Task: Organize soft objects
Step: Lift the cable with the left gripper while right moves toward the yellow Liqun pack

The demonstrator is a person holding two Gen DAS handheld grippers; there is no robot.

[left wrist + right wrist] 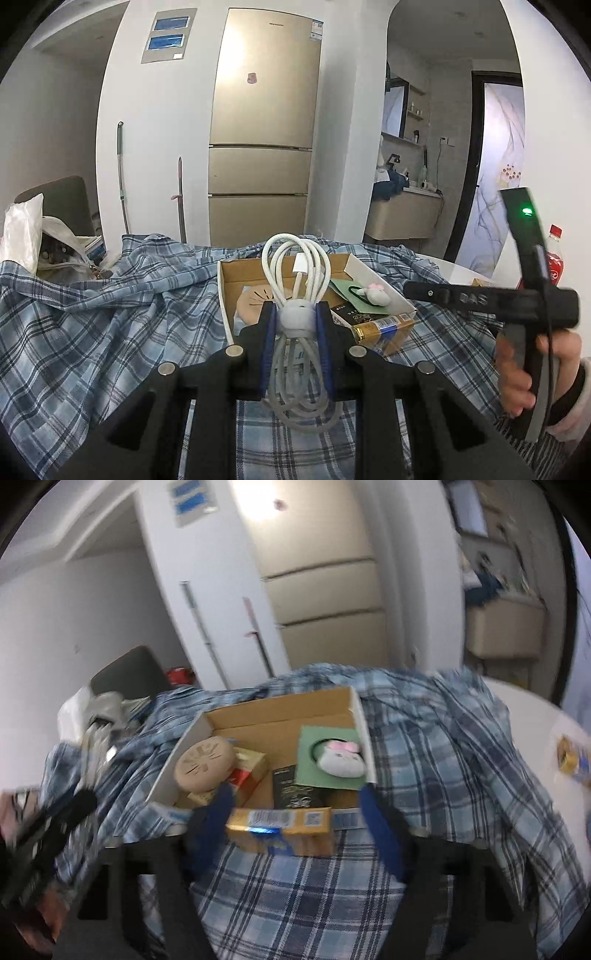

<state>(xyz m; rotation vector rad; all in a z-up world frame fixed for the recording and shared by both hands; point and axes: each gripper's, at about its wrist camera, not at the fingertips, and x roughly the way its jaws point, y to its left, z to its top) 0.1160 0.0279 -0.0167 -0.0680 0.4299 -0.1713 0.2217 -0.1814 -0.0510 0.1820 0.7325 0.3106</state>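
Left wrist view: we carry the cable (294, 291) clamped in the left gripper (294, 321) toward the box (223, 295); next, lower and release, while the right gripper (295, 805) hangs wide, empty.

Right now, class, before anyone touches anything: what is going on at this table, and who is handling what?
A person holds a gripper in each hand over a blue plaid cloth. The left gripper is shut on a coiled white charging cable, held above the cloth just before an open cardboard box. The box already holds a round tan cushion and a small white plush with a pink bow. The right gripper is open, holding nothing, near the box's front edge.
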